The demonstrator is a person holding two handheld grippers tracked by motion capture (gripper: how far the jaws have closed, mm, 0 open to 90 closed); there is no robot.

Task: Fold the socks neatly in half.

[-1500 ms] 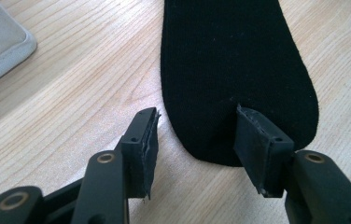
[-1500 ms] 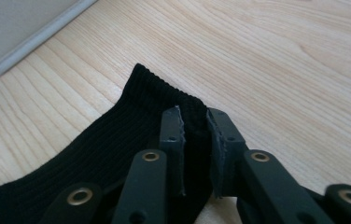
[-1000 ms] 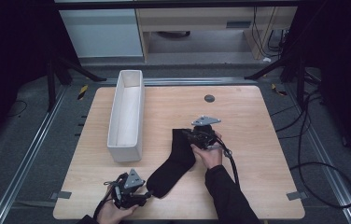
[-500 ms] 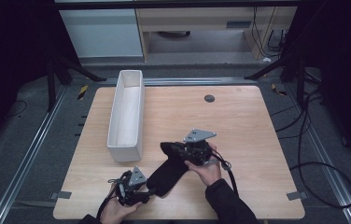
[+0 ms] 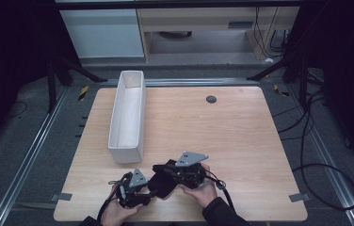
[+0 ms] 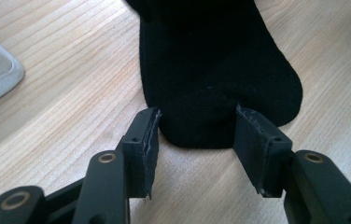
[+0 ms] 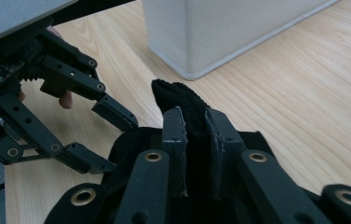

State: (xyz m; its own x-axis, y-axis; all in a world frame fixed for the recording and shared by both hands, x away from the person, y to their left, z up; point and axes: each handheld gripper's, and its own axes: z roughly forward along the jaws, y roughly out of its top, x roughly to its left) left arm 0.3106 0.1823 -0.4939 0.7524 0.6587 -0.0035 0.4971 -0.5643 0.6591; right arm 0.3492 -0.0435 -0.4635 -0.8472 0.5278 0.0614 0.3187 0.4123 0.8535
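Since a second ago the right gripper (image 5: 165, 172) has carried one end of the black sock (image 5: 163, 182) across the table (image 5: 241, 136) toward the person's side, so the sock, which lay stretched out flat, is now doubled over on itself – the fold looks well under way. The right gripper's jaws are closed on a bunched ridge of the fabric, seen pinched between its 2 pads in the right gripper view (image 7: 193, 126). The left gripper (image 6: 197, 133) has kept its place at the near edge; its jaws stand apart, 1 on each side of the sock's rounded end (image 6: 220, 93), and whether the pads press on the cloth I cannot tell. The sock is a thick, matt black knit with a rounded toe – soft, likely to slump unless pressed flat. It lies near the front edge of the table, between the 2 hands, just in front of the short end of the long white bin (image 5: 128, 113).
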